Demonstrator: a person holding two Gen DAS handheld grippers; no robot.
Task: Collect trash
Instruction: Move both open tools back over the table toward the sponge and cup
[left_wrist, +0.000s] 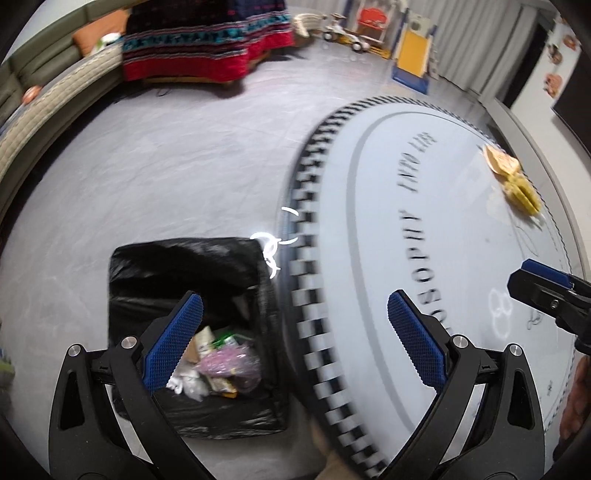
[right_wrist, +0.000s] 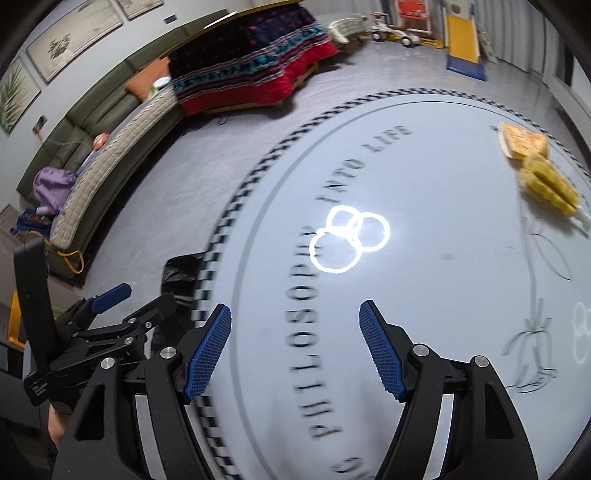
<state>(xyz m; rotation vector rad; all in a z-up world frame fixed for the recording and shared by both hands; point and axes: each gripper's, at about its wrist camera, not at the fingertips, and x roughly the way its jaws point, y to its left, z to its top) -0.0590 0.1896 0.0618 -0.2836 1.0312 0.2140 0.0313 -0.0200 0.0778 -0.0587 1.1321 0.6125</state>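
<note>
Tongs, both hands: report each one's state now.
Left tongs: open, holding nothing, above the trash bin.
Right tongs: open, holding nothing, over the round table.

One round pale-grey table (right_wrist: 424, 177) with checkered rim; two yellow snack wrappers (right_wrist: 522, 142) (right_wrist: 548, 190); one black-lined rectangular trash bin (left_wrist: 184, 266); two blue-padded black grippers (left_wrist: 295, 343) (right_wrist: 295, 354).
</note>
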